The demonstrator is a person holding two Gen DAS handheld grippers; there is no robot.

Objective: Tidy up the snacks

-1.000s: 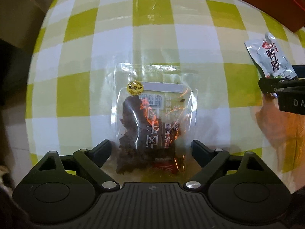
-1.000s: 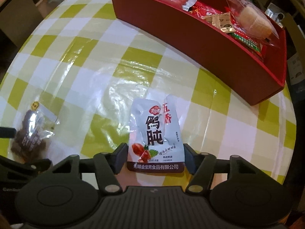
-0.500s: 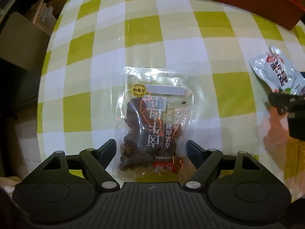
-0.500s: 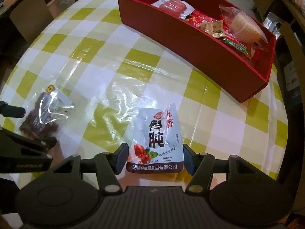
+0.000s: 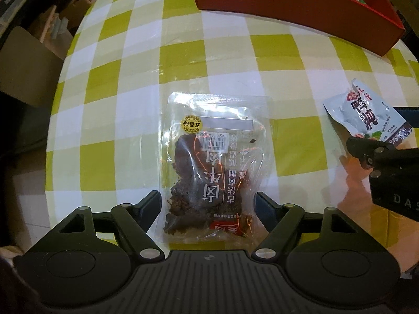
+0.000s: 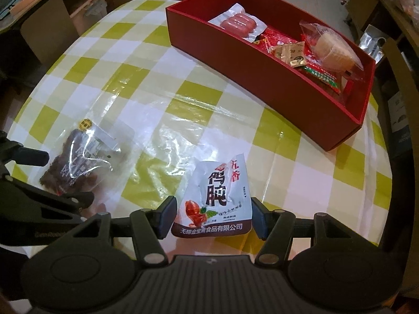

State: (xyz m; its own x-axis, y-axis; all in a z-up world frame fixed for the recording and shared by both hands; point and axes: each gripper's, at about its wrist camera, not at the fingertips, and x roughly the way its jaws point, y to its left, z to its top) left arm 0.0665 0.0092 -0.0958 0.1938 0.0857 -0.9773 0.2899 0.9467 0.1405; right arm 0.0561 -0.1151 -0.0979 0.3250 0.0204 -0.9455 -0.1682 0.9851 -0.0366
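A clear packet of dark dried meat [image 5: 209, 157] with a round yellow sticker hangs between the fingers of my left gripper [image 5: 207, 206], which is shut on its lower sides, just above the checked tablecloth [image 5: 131, 78]. My right gripper [image 6: 212, 216] is shut on the lower end of a white pouch [image 6: 217, 193] printed with black and red characters. That pouch [image 5: 366, 115] also shows at the right edge of the left wrist view. The meat packet [image 6: 78, 162] appears at the left of the right wrist view. A long red box [image 6: 262, 78] stands at the far side of the table.
The red box holds several snacks: a sausage pack [image 6: 238, 23], red and brown sachets [image 6: 288, 52] and a bagged pale cake [image 6: 332, 47]. The round table's edge [image 5: 60, 91] curves down the left, with cardboard boxes [image 5: 28, 60] on the floor beyond it.
The left fingers closed in against the meat packet. Both grippers rose a little with their packets, so more of the table and the red box shows.
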